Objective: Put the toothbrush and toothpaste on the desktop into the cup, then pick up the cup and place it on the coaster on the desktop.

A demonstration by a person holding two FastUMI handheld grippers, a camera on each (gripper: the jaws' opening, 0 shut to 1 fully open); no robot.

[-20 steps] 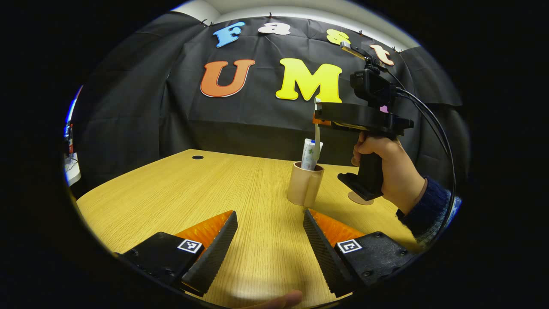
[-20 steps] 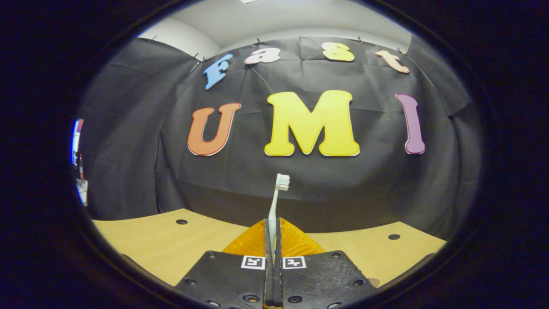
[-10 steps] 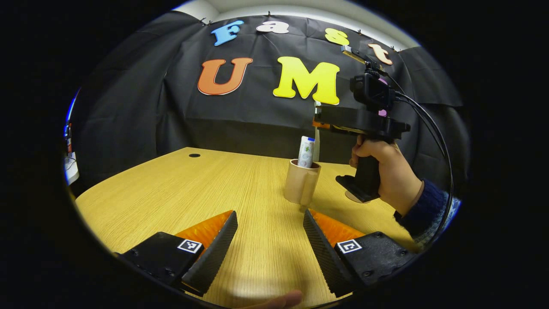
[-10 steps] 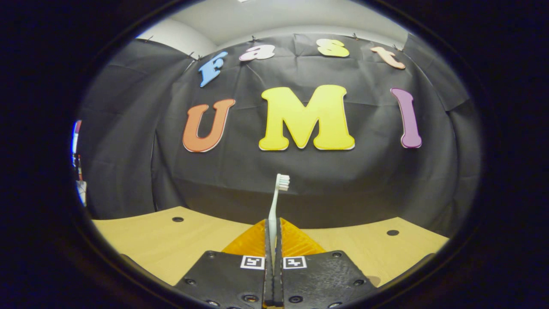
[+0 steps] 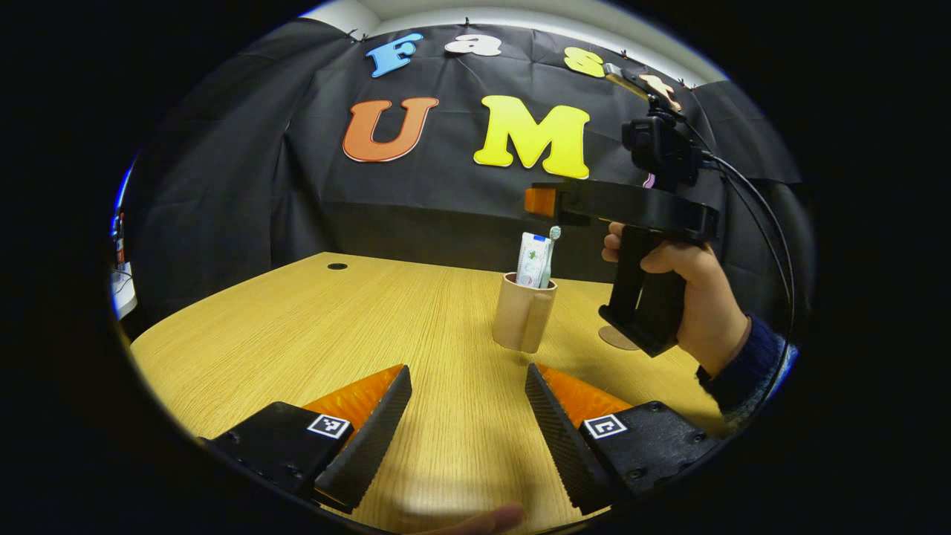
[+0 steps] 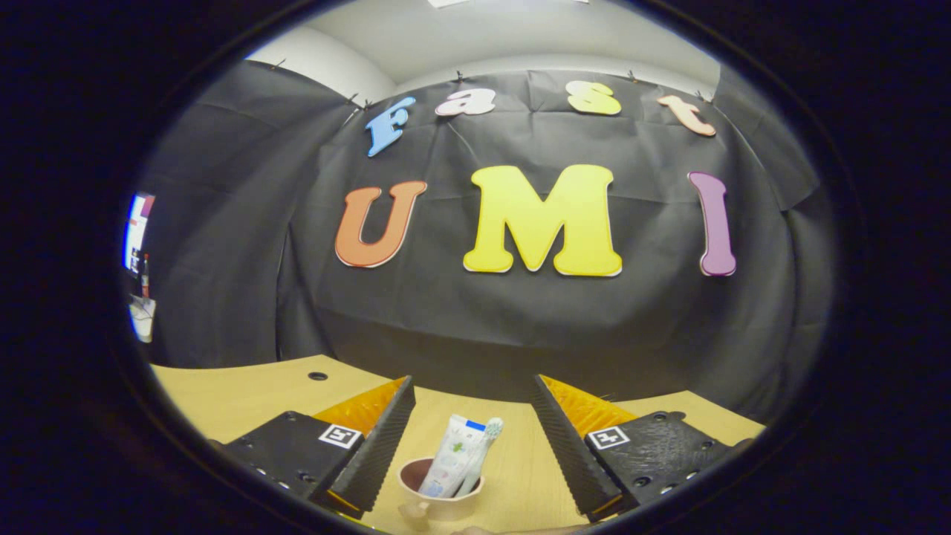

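Both my grippers gape, holding nothing. The white toothbrush point(image 6: 484, 453) and white toothpaste tube point(image 5: 533, 259) stand in the beige plastic cup point(image 5: 522, 321), centre frame, short of the round coaster point(image 5: 618, 338). A clumsy grab could topple the top-heavy cup.

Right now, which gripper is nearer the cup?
Right. The right gripper hangs open just above the cup; the left gripper sits open, low over the desktop, well short of it.

Toothbrush point(image 6: 483, 453) and toothpaste point(image 6: 449, 464) upright in beige cup point(image 5: 522, 319), near coaster point(image 5: 615, 338)
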